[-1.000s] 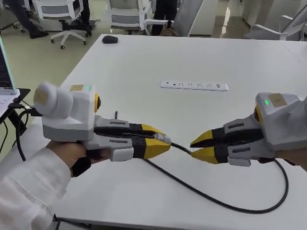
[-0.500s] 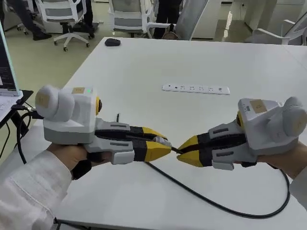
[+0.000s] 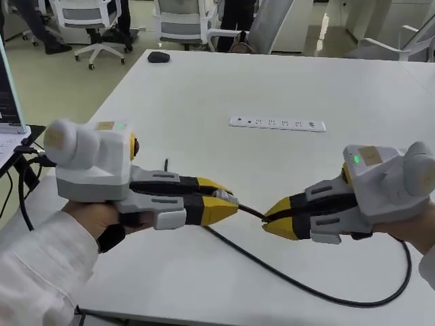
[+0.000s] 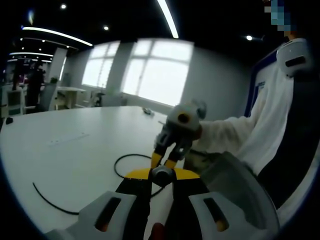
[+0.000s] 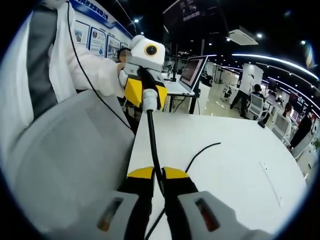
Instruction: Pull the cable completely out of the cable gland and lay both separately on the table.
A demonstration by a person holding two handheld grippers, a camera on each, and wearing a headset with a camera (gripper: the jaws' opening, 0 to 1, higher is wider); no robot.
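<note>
While the left gripper [image 3: 230, 204] clamped the cable gland [image 4: 162, 175] at lower centre, the right gripper [image 3: 269, 219] pinched the cable [image 3: 250, 211] for extraction, likely needing a straight rightward pull.

Cable gland [image 4: 162, 175] mostly hidden w/in left tool [image 3: 234, 202] jaws

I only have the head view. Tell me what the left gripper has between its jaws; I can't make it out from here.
Observer: The left gripper view shows the left gripper shut on a small grey cable gland.
Operator: Now check the right one.
Observer: In the right gripper view, the right gripper is shut on the cable.
Operator: Confirm whether it's out.
Observer: Not yet. That view shows the cable running straight into the cable gland.
</note>
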